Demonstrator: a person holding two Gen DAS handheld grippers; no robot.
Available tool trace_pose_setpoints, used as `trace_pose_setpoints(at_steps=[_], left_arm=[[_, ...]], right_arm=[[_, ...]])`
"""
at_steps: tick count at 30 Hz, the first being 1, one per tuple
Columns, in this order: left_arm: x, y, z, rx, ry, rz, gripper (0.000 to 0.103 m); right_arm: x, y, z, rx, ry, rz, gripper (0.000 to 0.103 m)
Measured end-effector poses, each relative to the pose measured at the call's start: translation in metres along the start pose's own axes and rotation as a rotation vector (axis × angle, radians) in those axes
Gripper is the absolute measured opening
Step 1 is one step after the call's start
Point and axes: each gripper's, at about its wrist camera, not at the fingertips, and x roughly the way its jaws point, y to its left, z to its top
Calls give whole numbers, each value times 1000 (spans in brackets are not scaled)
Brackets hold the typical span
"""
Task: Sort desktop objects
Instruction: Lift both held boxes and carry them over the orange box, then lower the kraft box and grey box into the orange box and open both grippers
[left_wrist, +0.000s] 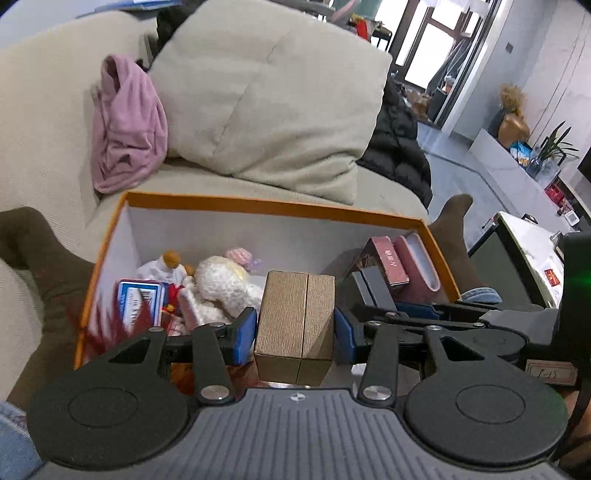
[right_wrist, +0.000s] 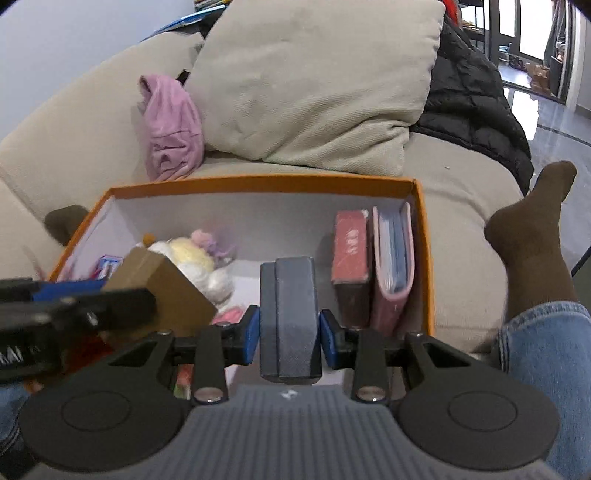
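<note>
- Beige sofa (right_wrist: 461, 177) carries the orange box (right_wrist: 258, 181).
- Left tongs (left_wrist: 295, 328) clamp the tan box (left_wrist: 295, 325); right tongs (right_wrist: 288, 332) clamp the grey case (right_wrist: 291, 317), both above it.
- Best lowered upright into bare gaps, well apart.

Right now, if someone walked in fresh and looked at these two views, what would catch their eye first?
Two held boxes stand out: the left gripper clamps a tan ribbed box, and the right gripper clamps a dark grey box, both over the orange-rimmed box on the beige sofa. Inside it, a cream plush toy lies left and a red book stands right. Behind, a pink cloth lies beside a large cushion.
</note>
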Motion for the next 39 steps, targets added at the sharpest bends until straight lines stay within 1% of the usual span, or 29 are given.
trace_pose_setpoints(at_steps=[3,6,8,11,13,14,15,17,18,19,21,23,25,29,31,33,35,39], left_arm=[[12,1,3,-9,20,-8,52],[21,4,6,-24,32,-2,52],[24,4,7,-30,46,-7,53],[27,3,6,-33,68,-9,52],[31,1,6,-27,77,6,52],[34,0,6,-28,82,9,53],[37,-1,6,-29,88,9,53],[42,-4,8,-29,96,5,53],[44,-6,8,-26,98,6,52],[47,-8,9,-22,100,7,52],[53,-10,12,-25,106,8,52],[58,-12,16,-29,110,4,52],[64,-12,19,-42,113,-2,52],[73,-14,28,-60,99,9,52],[78,-15,30,-75,88,19,52],[83,-15,31,-93,84,25,52],[90,-17,32,-109,93,33,52],[101,-17,32,-132,96,53,52]], right_arm=[[7,-1,1,-7,22,17,37],[1,-5,2,-10,5,38,37],[-7,-4,0,-42,2,48,38],[-22,-2,-5,-116,9,72,44],[-27,0,-8,-183,52,77,43],[-27,1,-10,-207,78,81,38],[-26,1,-13,-226,111,85,27],[-20,1,-17,-237,173,108,19],[-16,0,-19,-237,192,116,14],[-12,0,-19,-239,203,110,12],[-6,-1,-18,-242,195,99,10],[0,-5,-13,-221,193,106,7],[3,-9,-7,-199,181,113,7],[7,-15,2,-162,143,100,5],[7,-17,4,-156,110,79,2],[8,-18,6,-152,77,63,2],[9,-19,6,-153,54,73,2],[10,-19,4,-170,43,82,2]])
